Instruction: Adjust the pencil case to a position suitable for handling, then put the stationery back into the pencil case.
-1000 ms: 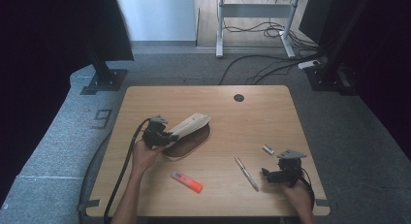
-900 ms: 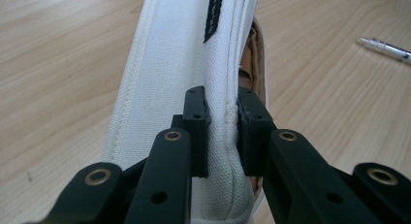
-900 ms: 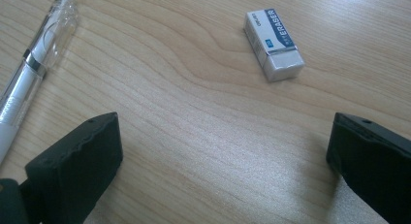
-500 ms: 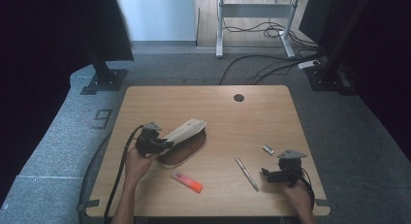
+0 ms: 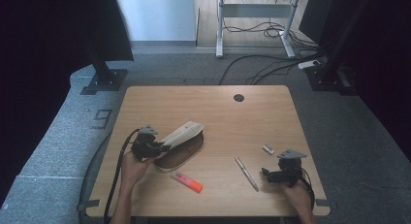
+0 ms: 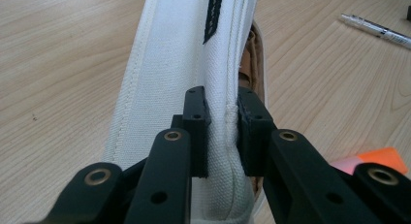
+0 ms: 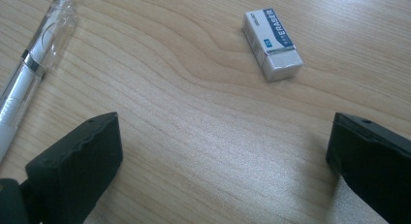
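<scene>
A white canvas pencil case [image 5: 181, 134] with a brown inside [image 5: 181, 153] lies open at the table's left middle, its top flap lifted. My left gripper [image 5: 156, 147] is shut on the flap's near edge; in the left gripper view the two pads pinch the white fabric seam [image 6: 225, 127]. My right gripper [image 5: 267, 174] rests near the front right edge, open, with bare wood between its jaws. A white eraser [image 7: 272, 37] [image 5: 268, 149] lies just beyond it, and a clear pen [image 7: 29, 64] [image 5: 246, 173] lies to its left.
An orange and pink highlighter [image 5: 187, 181] lies in front of the case. A round cable hole [image 5: 238, 97] sits near the table's far edge. Dark monitor stands and cables are on the floor behind the wooden table [image 5: 232, 122].
My left gripper has drawn the case's flap leftward and toward the table's left edge; the case shifted with it. The right gripper has stayed where it was.
</scene>
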`<state>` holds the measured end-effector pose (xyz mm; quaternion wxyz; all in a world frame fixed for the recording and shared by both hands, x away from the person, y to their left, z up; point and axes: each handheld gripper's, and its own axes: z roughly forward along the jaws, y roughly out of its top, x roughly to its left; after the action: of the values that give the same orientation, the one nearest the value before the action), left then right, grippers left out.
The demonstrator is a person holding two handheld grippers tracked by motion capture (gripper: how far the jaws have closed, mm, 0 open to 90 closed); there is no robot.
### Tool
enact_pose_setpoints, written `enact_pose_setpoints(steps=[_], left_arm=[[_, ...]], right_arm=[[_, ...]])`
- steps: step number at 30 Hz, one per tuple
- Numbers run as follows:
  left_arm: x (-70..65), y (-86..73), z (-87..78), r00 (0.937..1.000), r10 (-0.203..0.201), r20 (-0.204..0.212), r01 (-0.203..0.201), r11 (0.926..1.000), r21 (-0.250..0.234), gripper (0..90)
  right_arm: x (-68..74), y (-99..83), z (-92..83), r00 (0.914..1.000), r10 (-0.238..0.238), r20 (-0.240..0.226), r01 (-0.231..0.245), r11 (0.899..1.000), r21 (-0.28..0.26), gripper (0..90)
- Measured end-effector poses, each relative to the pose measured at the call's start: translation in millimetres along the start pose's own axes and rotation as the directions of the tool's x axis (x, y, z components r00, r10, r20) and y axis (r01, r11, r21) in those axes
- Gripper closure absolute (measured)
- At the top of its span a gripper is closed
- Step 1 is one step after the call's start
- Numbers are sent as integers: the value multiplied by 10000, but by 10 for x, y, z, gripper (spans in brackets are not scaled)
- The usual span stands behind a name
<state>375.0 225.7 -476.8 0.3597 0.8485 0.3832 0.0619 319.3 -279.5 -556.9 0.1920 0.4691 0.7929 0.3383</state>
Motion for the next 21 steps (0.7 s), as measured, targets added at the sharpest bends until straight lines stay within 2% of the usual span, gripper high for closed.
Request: enact_pose_setpoints(steps=[15,21], left_arm=[[4,-13,14,10000,47,57,-46,9999,-153,767],[-8,-14,17,9999,108,62,-107,9998,-152,765]], right_arm=[[-2,1,-5,10000,25,-23,-25,10000,-5,3],[-21,34,-27,9998,145,-169,-146,9999,-27,107]])
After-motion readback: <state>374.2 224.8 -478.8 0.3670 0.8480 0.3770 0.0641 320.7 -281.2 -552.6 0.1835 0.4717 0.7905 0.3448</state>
